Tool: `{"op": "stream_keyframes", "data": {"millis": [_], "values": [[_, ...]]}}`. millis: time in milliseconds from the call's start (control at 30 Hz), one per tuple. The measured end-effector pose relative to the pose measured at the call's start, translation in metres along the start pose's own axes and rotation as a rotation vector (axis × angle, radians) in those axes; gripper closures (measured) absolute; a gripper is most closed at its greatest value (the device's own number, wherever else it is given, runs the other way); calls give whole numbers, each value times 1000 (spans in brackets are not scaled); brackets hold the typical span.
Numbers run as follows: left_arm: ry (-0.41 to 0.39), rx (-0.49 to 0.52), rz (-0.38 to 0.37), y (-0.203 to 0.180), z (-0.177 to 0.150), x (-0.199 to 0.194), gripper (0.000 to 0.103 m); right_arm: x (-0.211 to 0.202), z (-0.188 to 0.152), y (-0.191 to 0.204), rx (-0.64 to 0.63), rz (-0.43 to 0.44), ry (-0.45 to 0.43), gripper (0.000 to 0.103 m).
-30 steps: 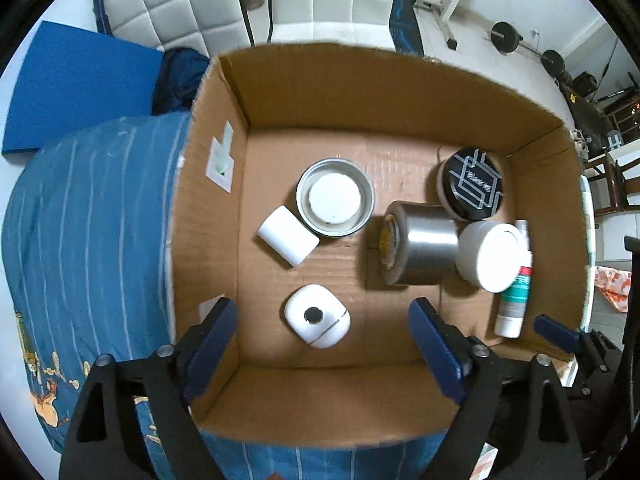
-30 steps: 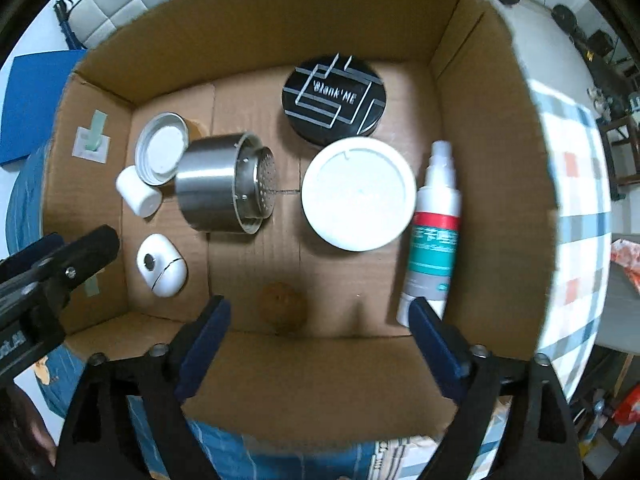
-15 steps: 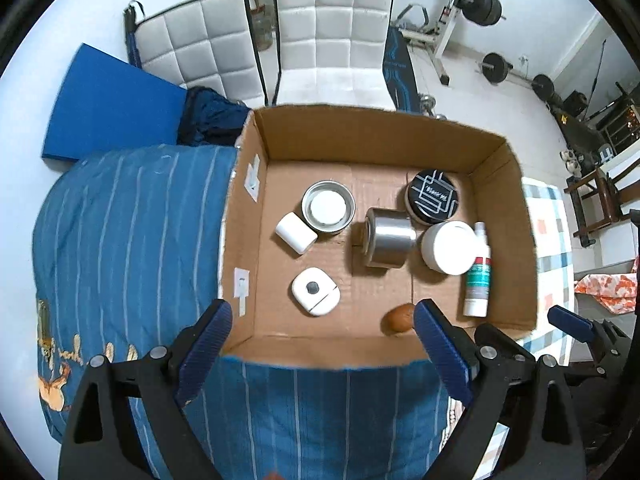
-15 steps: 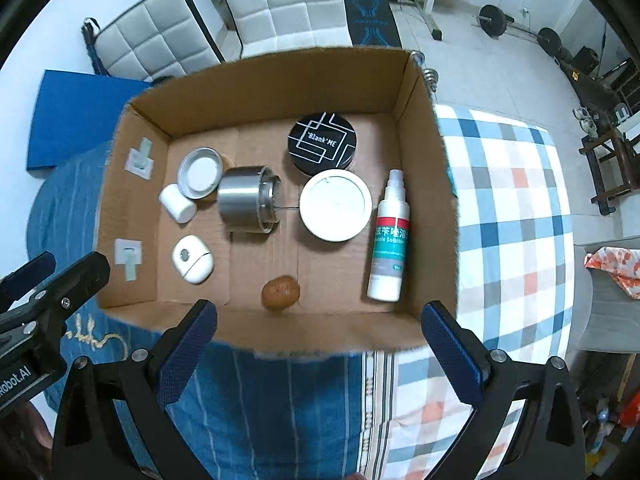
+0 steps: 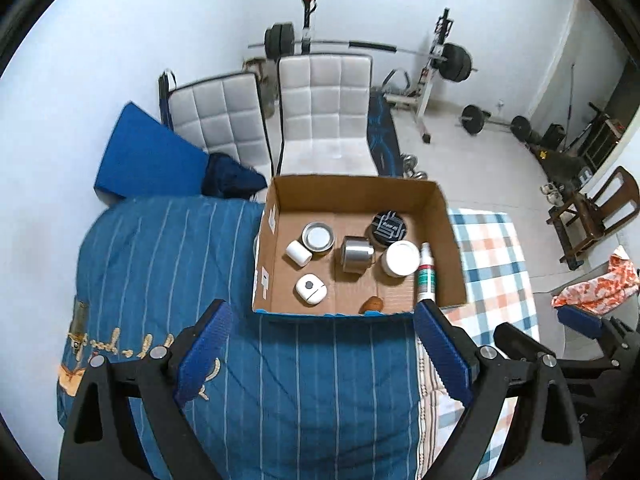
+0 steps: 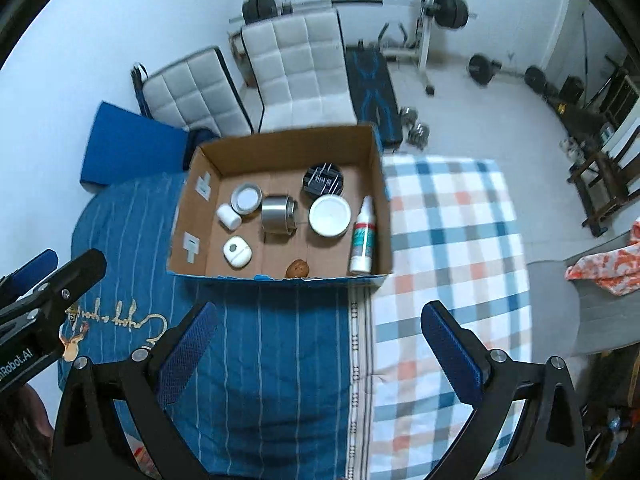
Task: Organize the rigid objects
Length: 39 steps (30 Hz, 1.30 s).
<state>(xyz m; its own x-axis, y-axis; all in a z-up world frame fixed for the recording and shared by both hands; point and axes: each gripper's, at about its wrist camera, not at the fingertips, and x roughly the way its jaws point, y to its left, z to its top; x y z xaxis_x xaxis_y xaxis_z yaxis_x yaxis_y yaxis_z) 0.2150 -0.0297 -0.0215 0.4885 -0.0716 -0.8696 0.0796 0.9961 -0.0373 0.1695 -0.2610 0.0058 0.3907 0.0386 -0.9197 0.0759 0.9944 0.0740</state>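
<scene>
An open cardboard box point(image 5: 352, 190) point(image 6: 280, 152) sits on a bed. Inside lie a steel canister point(image 5: 356, 255) point(image 6: 278, 213), a white-lidded jar point(image 5: 400, 258) point(image 6: 330, 215), a black round tin point(image 5: 389, 224) point(image 6: 325, 179), a spray bottle point(image 5: 426, 272) point(image 6: 363, 240), a small metal tin point(image 5: 317, 236), a white cylinder point(image 5: 298, 253), a white rounded case point(image 5: 310, 289) point(image 6: 237, 252) and a brown lump point(image 5: 372, 304) point(image 6: 298, 268). My left gripper point(image 5: 322, 354) and right gripper point(image 6: 320, 354) are both open and empty, high above and nearer than the box.
The bed has a blue striped cover point(image 5: 160, 264) on the left and a plaid sheet point(image 6: 452, 216) on the right. Two white padded chairs point(image 5: 324, 112), a blue mat point(image 5: 148, 160), barbell gear point(image 5: 440, 56) and wooden chairs point(image 5: 592, 216) stand beyond.
Both grippers have pulled up and back from the box, which now looks much smaller. The objects inside have not moved. Both grippers stay open.
</scene>
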Motion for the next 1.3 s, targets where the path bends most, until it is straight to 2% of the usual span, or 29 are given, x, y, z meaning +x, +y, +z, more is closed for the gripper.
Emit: {"op": "stream_keyframes", "data": {"millis": [267, 600, 1300], "values": [[-80, 19, -24, -7, -17, -63, 10, -81, -25, -2, 3, 9, -99, 0], [-150, 16, -58, -11, -32, -112, 10, -143, -42, 1, -1, -5, -212, 0], [-188, 3, -19, -5, -41, -127, 10, -161, -53, -1, 11, -51, -254, 0]]}}
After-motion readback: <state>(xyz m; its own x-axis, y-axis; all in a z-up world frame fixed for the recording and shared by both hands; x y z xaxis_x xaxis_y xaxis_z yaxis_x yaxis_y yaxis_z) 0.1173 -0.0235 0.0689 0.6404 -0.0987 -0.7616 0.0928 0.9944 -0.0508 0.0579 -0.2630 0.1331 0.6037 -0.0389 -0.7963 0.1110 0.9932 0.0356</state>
